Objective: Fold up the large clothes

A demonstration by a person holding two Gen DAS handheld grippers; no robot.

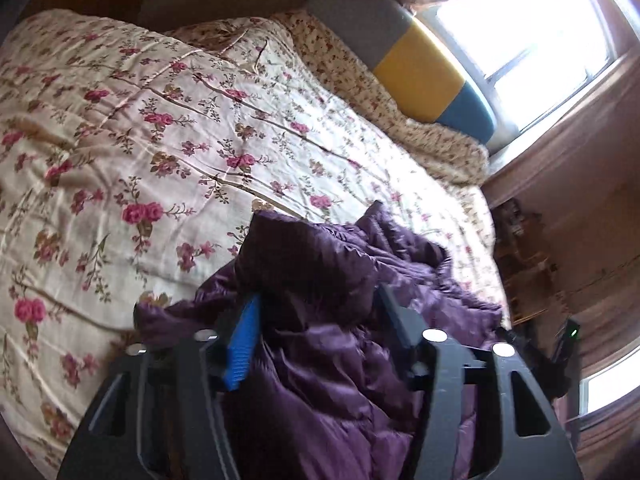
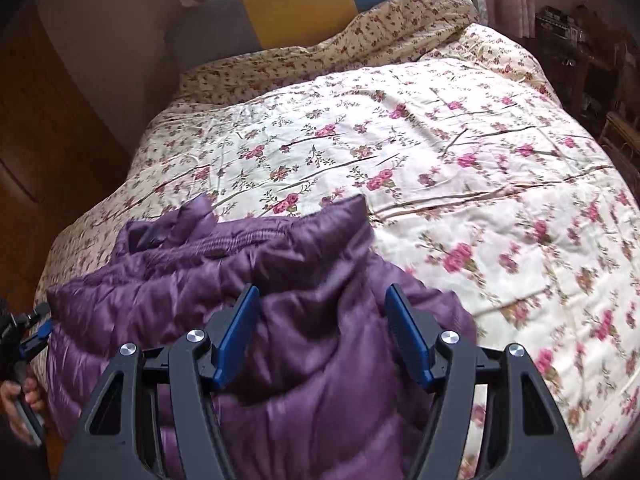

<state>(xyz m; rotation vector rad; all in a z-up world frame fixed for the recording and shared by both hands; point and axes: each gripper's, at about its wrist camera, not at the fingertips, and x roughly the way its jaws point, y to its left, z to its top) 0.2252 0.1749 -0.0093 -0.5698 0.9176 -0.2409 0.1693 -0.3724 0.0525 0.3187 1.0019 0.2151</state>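
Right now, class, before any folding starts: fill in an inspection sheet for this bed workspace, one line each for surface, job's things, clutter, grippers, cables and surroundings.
Surface: bed with a floral quilt, wrinkled, mostly bare.
Job's things: one purple puffer jacket, crumpled in a heap at the near edge of the bed, not yet folded.
Clutter: nothing seen on the quilt besides the jacket.
Grippers: right gripper open above the jacket, nothing pinched; left gripper open over the jacket, jacket fabric bulging between its fingers; whether they press on it is unclear.
Cables: nothing seen.
Surroundings: grey, yellow and blue headboard, bright window, curtains, dark wooden furniture beside the bed.
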